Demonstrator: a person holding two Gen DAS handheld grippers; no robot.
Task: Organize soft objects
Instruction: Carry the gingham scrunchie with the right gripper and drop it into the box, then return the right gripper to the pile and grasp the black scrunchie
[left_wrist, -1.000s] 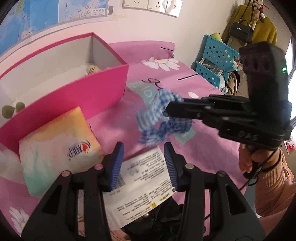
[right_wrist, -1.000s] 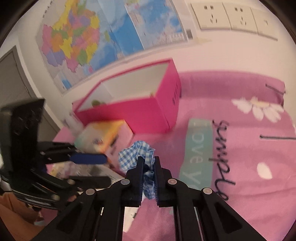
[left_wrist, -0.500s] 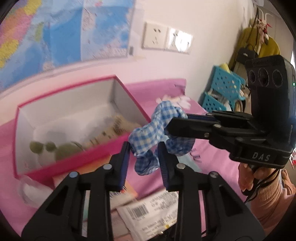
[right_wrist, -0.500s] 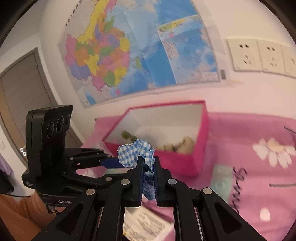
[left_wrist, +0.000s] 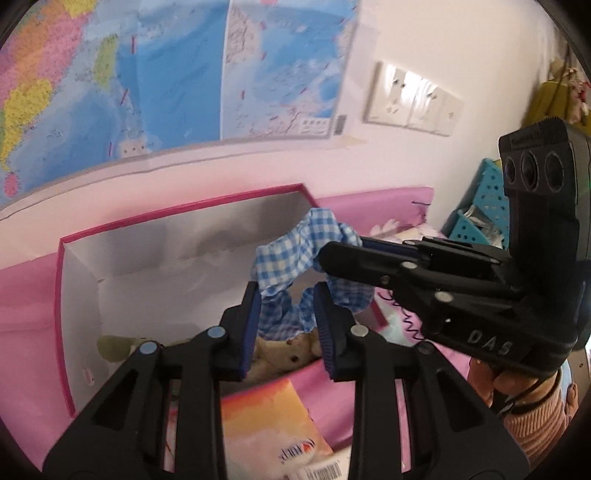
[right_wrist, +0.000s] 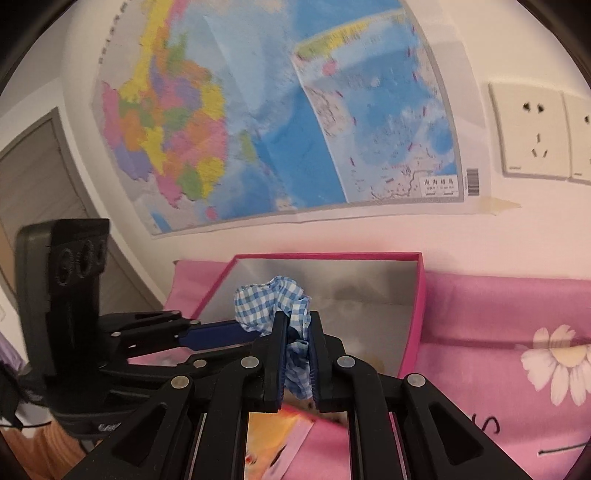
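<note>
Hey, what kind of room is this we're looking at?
Probably a bedroom at home: a pink floral bedsheet under a pink box, a wall map beside wall sockets, and blue storage baskets in the corner.

Teddy bear (left_wrist: 284, 350) mostly hidden behind the gripper fingers; map (right_wrist: 280, 110) blurred, cut off at the top.

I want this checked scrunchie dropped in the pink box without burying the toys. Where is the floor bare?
Inside the pink box, the white floor is bare along the left wall and toward the back wall. The near side is crowded: a green plush and a teddy bear lie there, below the scrunchie.
</note>
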